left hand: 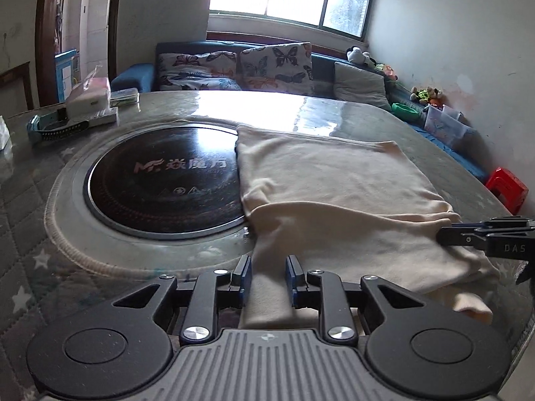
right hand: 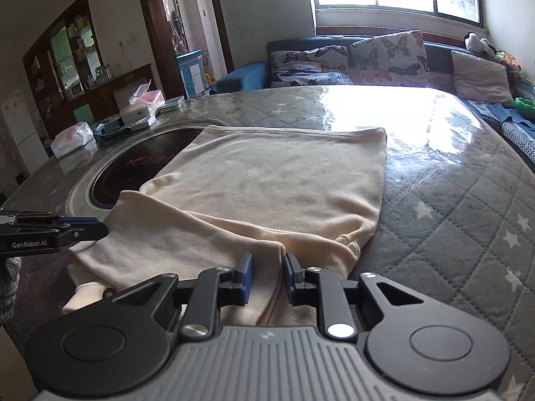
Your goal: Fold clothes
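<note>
Daylight from the window glares off the table (left hand: 334,113), a quilted surface under clear plastic with a black round cooktop (left hand: 164,180) set into it, ahead and left of my left hand-held gripper (left hand: 267,275). That gripper's jaws stand a little apart with the near edge of the cream garment (left hand: 334,180) lying between them; I cannot tell whether they bite the cloth. The garment is spread ahead of both grippers, its near part raised into a fold. My right hand-held gripper (right hand: 267,270), also slightly spread, straddles a ridge of cloth at the near right corner; whether it is pinched, I cannot tell. I judge I am about to carry this near edge forward: grip both corners firmly, lift evenly, keep the edge taut and parallel, and lay it squarely on the far hem.
</note>
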